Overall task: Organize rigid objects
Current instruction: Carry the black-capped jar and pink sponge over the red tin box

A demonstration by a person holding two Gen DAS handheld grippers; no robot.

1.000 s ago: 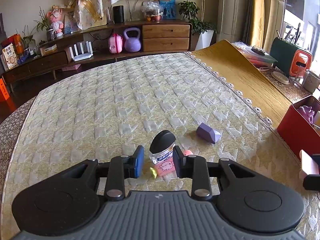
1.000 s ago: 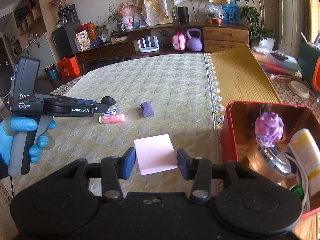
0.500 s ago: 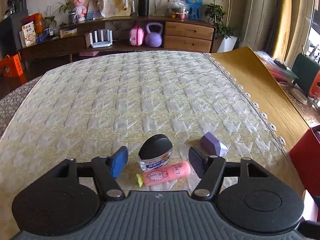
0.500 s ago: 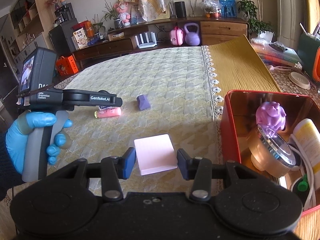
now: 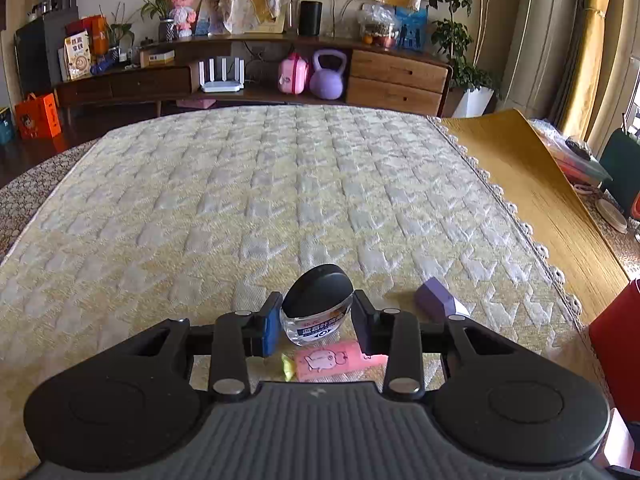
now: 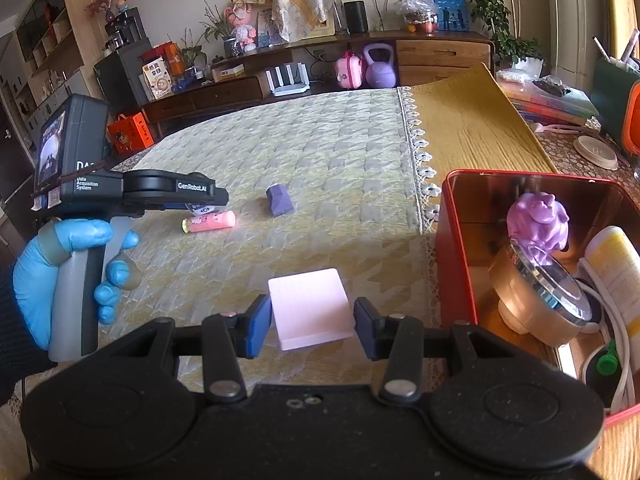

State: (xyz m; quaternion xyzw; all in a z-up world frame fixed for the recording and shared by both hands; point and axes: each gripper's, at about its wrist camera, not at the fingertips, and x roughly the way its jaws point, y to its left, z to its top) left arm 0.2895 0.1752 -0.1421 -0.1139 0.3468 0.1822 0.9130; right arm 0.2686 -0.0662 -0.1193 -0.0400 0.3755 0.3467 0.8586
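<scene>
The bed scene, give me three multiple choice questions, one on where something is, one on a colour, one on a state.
1. Where is the purple figurine?
A. inside the red tin
B. on the bedspread
C. on the sideboard

2. What colour is the lid of the small jar?
A. white
B. black
C. green

3. How is the flat pink block positioned?
A. between the right hand-held gripper pads
B. inside the tin
C. under the pink tube

Answers: 1 A, it stands among items in the tin. 2 B, the dark cap shows plainly. 3 A, the pads flank both its sides.
</scene>
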